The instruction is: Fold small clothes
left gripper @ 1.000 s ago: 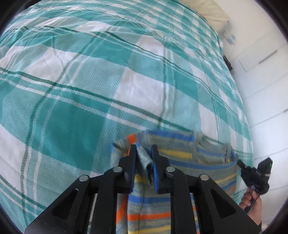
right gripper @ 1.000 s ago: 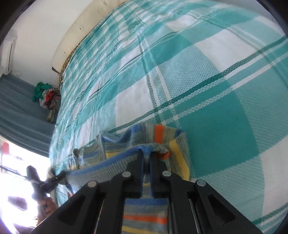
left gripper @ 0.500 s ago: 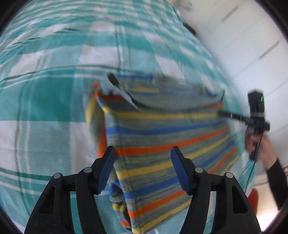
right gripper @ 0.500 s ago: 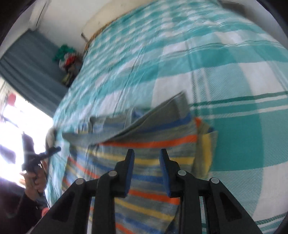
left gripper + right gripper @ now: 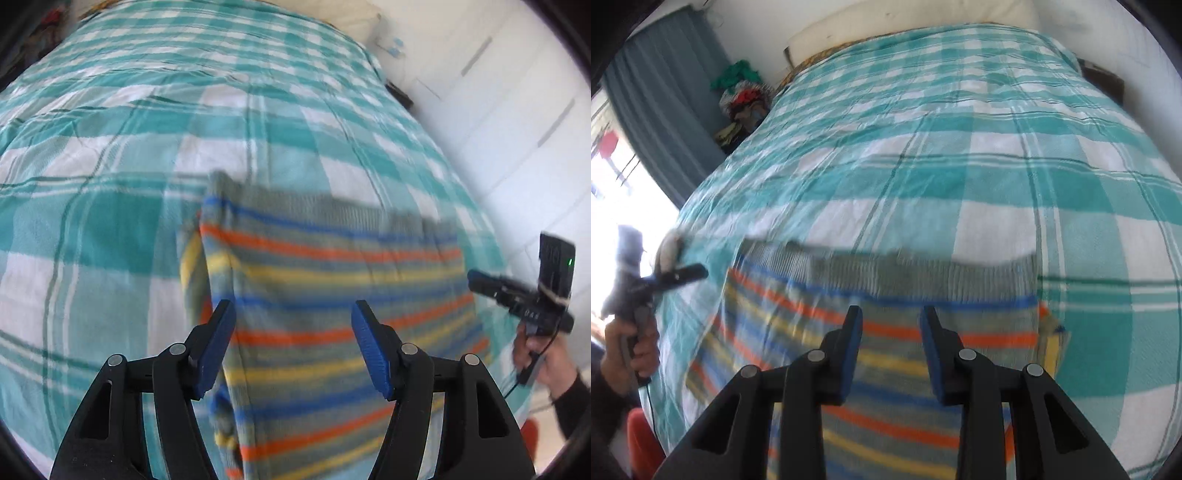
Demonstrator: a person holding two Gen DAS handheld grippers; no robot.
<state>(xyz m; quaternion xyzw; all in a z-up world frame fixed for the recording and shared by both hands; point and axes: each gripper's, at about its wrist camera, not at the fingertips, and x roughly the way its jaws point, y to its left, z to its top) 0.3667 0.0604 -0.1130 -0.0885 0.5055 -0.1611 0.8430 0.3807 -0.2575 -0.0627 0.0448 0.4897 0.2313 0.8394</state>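
Left wrist view: left gripper (image 5: 293, 345) and right gripper (image 5: 891, 347), jaws just opened and empty, above the flat grey knitted garment with orange, yellow and blue stripes (image 5: 332, 280)

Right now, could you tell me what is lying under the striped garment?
The striped garment lies folded on the teal checked bedspread, which shows all around it. Anything between its layers or beneath it is covered.

Two wrist fisheyes, angled steeply down, close above striped garment (image 5: 332, 288) (image 5: 886, 332); shared: garment, checked bedspread (image 5: 110, 166) (image 5: 960, 147) toward 12 o'clock.

Ribbed knit garment (image 5: 332, 295), woven cloth bedspread (image 5: 110, 147)
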